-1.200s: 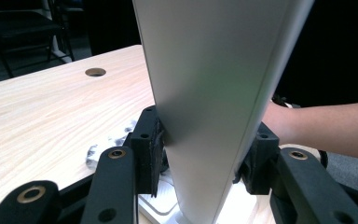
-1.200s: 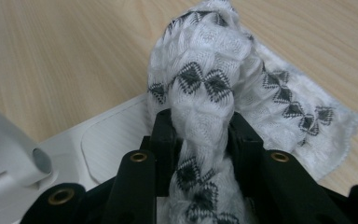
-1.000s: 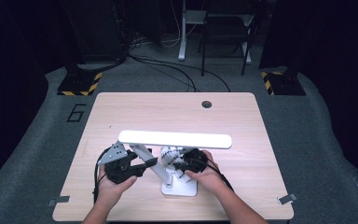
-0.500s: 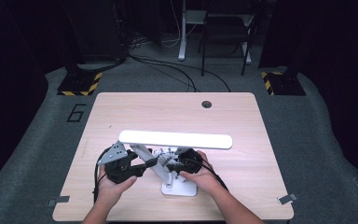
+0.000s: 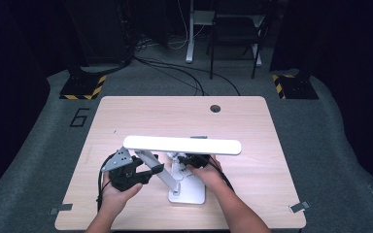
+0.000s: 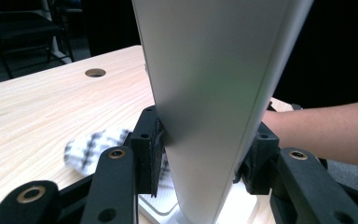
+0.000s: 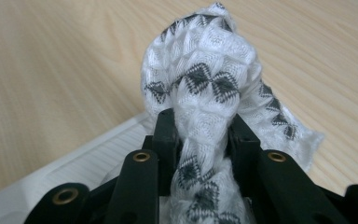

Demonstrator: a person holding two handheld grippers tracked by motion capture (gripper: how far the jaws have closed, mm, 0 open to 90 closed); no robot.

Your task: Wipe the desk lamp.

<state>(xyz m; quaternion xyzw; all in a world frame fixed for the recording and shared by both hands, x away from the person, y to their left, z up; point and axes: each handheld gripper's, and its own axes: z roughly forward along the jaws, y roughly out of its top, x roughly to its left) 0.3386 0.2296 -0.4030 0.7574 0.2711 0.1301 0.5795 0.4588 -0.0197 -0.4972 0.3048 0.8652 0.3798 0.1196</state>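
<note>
A white desk lamp stands on the wooden table, with a long light bar above a flat base. My left gripper is shut on the lamp's slanted arm, one pad pressing each side of it. At the back of the base, under the bar, my right gripper is shut on a bunched white cloth with a black diamond pattern. The cloth hangs over the base's ribbed edge and onto the table. The same cloth lies left of the arm in the left gripper view.
A round cable hole sits near the table's far edge. Beyond the table are a chair, cables on the floor and yellow-black striped stand feet. The person's right forearm reaches in behind the lamp arm.
My right gripper has slid left and a little farther back with the cloth, from beside the base to under the light bar. The left gripper has kept its hold on the lamp arm.
</note>
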